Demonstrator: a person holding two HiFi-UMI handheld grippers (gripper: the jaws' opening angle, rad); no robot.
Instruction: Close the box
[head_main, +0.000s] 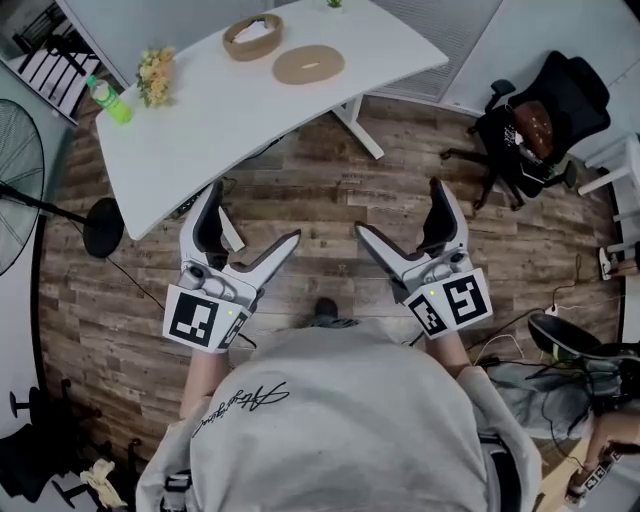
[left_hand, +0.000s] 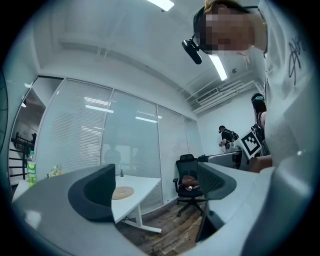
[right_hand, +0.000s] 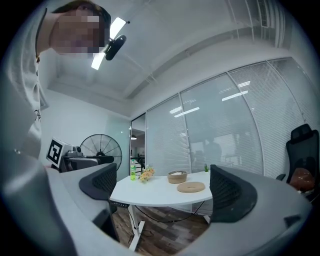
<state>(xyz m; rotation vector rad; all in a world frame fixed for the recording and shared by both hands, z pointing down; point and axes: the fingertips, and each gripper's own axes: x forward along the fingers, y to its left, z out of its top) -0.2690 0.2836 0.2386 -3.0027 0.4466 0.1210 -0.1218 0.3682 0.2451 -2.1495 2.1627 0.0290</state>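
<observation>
A round woven box (head_main: 252, 38) stands open at the far side of the white table (head_main: 190, 120), with its flat round lid (head_main: 308, 64) lying on the table just to its right. Both grippers hang over the wooden floor, well short of the table. My left gripper (head_main: 250, 215) is open and holds nothing; my right gripper (head_main: 398, 208) is likewise open and holds nothing. The right gripper view shows the box (right_hand: 177, 176) and lid (right_hand: 191, 187) far off between the open jaws of the right gripper (right_hand: 160, 187). In the left gripper view, only the lid (left_hand: 122, 192) shows past the left gripper (left_hand: 155, 187).
A green bottle (head_main: 110, 100) and a small bunch of flowers (head_main: 155, 75) stand at the table's left end. A black office chair (head_main: 535, 120) is at the right, a floor fan (head_main: 20, 190) at the left. Cables lie on the floor at the lower right.
</observation>
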